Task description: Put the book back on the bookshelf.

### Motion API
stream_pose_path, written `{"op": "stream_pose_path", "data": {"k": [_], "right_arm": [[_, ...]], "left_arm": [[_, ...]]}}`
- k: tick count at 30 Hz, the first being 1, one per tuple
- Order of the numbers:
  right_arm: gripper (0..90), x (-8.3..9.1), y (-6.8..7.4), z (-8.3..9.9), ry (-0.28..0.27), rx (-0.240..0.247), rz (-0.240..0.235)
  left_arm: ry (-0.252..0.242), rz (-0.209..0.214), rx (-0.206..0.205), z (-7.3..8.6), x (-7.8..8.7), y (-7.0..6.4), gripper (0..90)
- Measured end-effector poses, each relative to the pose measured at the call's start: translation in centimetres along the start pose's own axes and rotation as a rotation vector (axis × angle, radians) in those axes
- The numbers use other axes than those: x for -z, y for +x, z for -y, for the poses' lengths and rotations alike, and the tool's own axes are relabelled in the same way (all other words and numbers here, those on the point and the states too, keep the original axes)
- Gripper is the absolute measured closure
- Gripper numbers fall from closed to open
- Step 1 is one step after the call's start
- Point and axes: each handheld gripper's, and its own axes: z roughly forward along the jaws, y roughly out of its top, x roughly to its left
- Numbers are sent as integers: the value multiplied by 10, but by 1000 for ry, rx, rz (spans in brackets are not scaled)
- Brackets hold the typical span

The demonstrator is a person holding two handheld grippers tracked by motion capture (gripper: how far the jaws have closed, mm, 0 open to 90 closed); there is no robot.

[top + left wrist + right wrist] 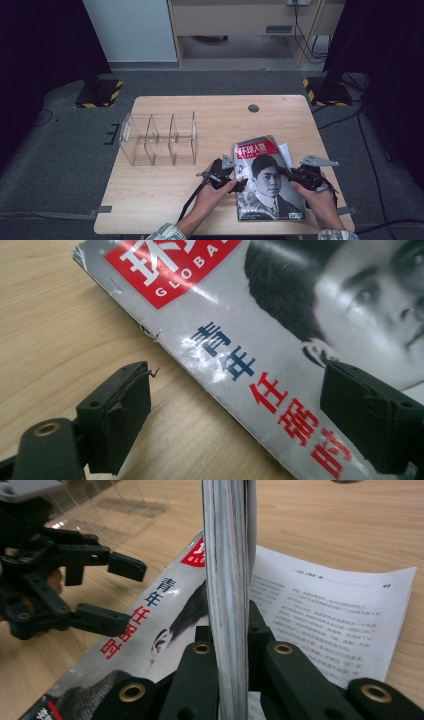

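Magazine (270,177) lay on the tabletop (165,190), right of a clear organizer (159,139). We noted the right gripper (300,176) clamped on its page edge, and the left gripper (235,181) spread open at its spine, astride it.

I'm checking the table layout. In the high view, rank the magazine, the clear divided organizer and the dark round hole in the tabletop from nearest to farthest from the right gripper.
1. Grey and red portrait-cover magazine, clamped in the right gripper.
2. Dark round hole, far edge of the wooden table.
3. Clear plastic divided organizer, at the left.
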Motion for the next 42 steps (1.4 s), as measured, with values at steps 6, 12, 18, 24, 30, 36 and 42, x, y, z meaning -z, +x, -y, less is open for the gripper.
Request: {"op": "stream_pose_path", "data": {"k": [6, 12, 18, 24, 30, 36, 42], "right_arm": [[878, 5, 1, -2, -57, -28, -59], [878, 6, -2, -2, -82, -64, -85], [878, 5, -4, 0, -78, -85, -89], [877, 1, -9, 4, -63, -115, -82], [875, -8, -15, 13, 26, -121, -18], [864, -17, -17, 20, 127, -91, 32], [834, -20, -14, 21, 159, -65, 37]], "left_arm": [[-5, -2, 1, -8, -7, -2, 114], [-27, 42, 61, -10, -14, 4, 117], [-6, 90, 82, -13, -21, 9, 167], [3, 86, 127, -15, -23, 11, 237], [18, 61, 87, -15, -22, 8, 367], [25, 54, 74, -17, -24, 5, 441], [30, 25, 60, -19, -26, 4, 569]]}}
